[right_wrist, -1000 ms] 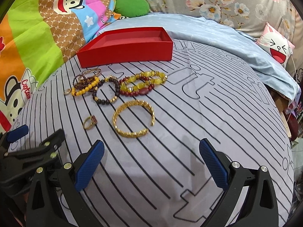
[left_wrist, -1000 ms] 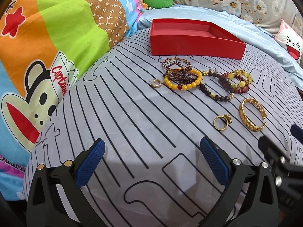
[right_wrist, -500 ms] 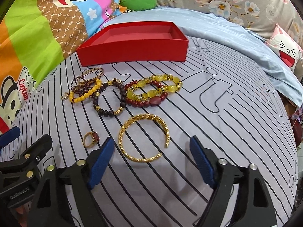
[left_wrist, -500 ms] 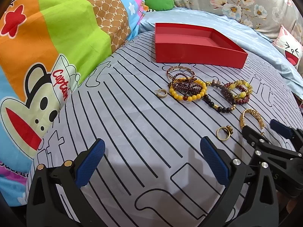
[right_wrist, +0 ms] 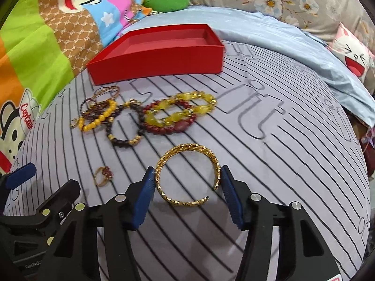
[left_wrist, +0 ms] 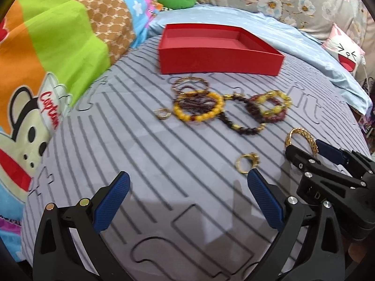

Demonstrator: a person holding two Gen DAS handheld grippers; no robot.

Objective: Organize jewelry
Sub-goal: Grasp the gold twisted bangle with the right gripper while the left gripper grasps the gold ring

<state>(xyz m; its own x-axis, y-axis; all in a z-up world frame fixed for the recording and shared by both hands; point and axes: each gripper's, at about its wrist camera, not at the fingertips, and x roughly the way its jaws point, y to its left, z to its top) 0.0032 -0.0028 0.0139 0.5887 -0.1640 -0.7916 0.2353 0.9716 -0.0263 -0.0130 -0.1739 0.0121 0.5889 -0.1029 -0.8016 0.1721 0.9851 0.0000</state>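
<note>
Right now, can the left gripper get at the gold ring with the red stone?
Probably yes. The gold ring lies flat on the striped cover just ahead of the open left gripper, near its right finger, with nothing over it; the right gripper works beside it at the gold bangle.

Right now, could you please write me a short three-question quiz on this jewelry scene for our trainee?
1. True or false: the red box already holds jewelry.
2. Which piece lies between the right gripper jaws? A) gold cuff bangle B) gold ring C) yellow bead bracelet
3. Fill in: the left gripper stands ____ over the striped cover.

Key: 1 false, the box is empty. 2 A; the jaws have just been closing around it, and both pads look at or very near its sides. 3 open, holding nothing.
</note>
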